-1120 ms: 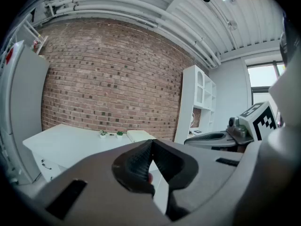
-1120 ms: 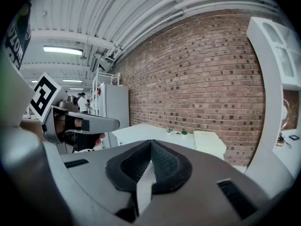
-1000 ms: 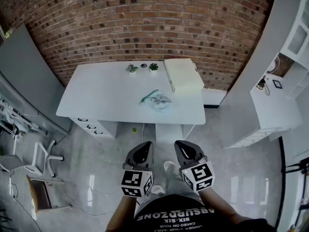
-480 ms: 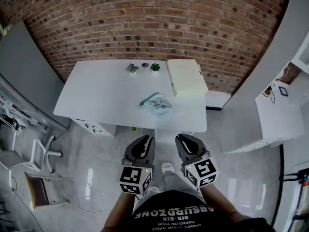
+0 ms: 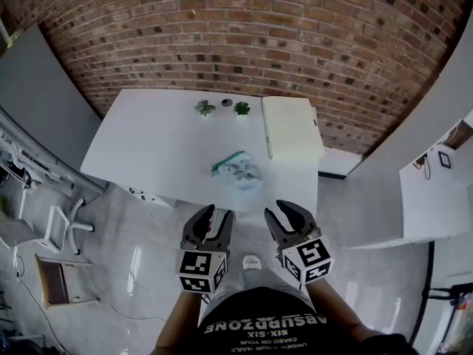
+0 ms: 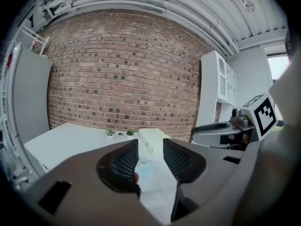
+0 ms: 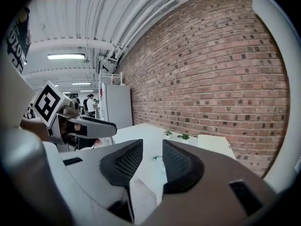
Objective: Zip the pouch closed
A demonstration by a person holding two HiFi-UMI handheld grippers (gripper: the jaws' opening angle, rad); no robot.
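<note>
The pouch [image 5: 238, 173] is clear plastic with a teal zip edge. It lies on the white table [image 5: 148, 143] near its front edge, right of the middle. My left gripper [image 5: 213, 217] and right gripper [image 5: 282, 213] hang side by side over the floor, short of the table's front edge and well apart from the pouch. Both point toward the table. The jaws of both are opening, with nothing between them. In the left gripper view the pouch [image 6: 145, 168] shows far off through the gap between the jaws. In the right gripper view the pouch [image 7: 155, 157] is a small teal speck.
Two small potted plants [image 5: 204, 108] [image 5: 242, 108] and a dark round thing [image 5: 226, 102] stand at the table's back edge by the brick wall. A cream flat box [image 5: 290, 126] lies at the right end. A drawer unit [image 5: 140, 193] sits under the table; a chair [image 5: 63, 228] stands at left.
Both grippers have moved forward toward the table, which now lies closer. The jaws of both, shut before, now stand apart.
</note>
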